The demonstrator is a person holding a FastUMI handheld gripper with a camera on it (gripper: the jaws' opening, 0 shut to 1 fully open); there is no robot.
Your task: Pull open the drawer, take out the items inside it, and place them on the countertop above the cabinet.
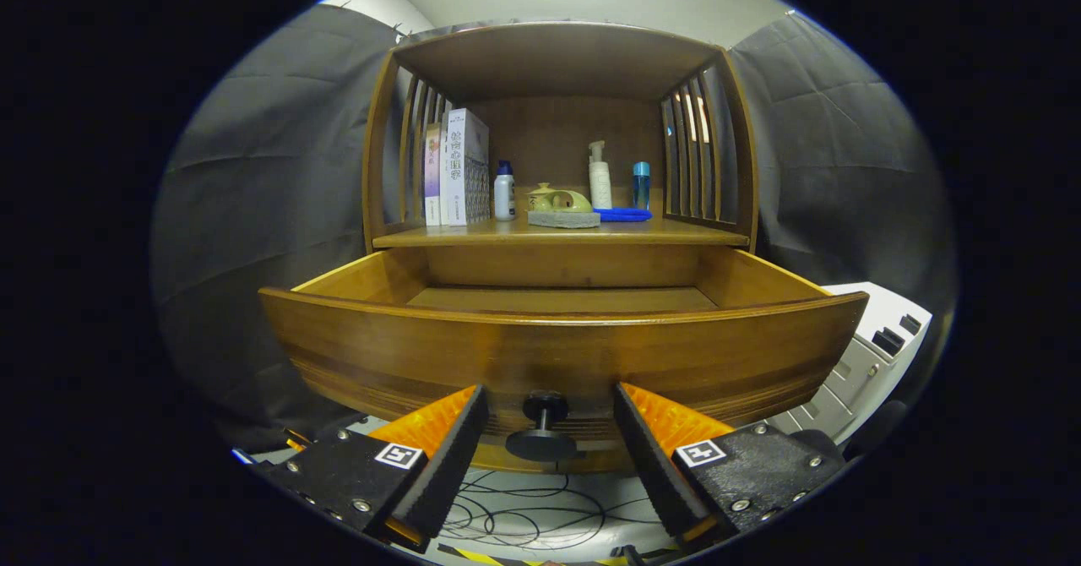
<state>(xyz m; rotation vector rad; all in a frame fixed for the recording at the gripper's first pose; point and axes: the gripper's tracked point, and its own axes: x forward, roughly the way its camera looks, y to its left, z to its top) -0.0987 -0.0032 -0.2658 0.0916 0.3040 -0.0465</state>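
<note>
I am seeing the jaws (547, 443) standing wide open, gripping nothing, with the drawer's black knob (543, 425) sitting between the two fingers and touching neither. Each finger is showing a black ribbed pad (452, 456) with an orange body behind it. Loose cables (528, 511) are lying on the floor below the knob.

Just behind the knob, the drawer (557, 351) is standing pulled well out of the cabinet (557, 127). Its glossy brown front panel is running wide to either side of the knob, and its top edge is clear all along. Past that edge I am looking onto the drawer's bare wooden bottom; nearer the front panel the inside is hidden from me.

Above the drawer and farther back, the bench (473, 234) is carrying two upright books (454, 169) off to the knob's left, then a white bottle (504, 192), a green object on a grey block (562, 209), a pump bottle (600, 176), a blue cloth (623, 214) and a small blue bottle (642, 184). The front strip of the bench is lying free. A white machine (870, 355) is standing right of the drawer.
</note>
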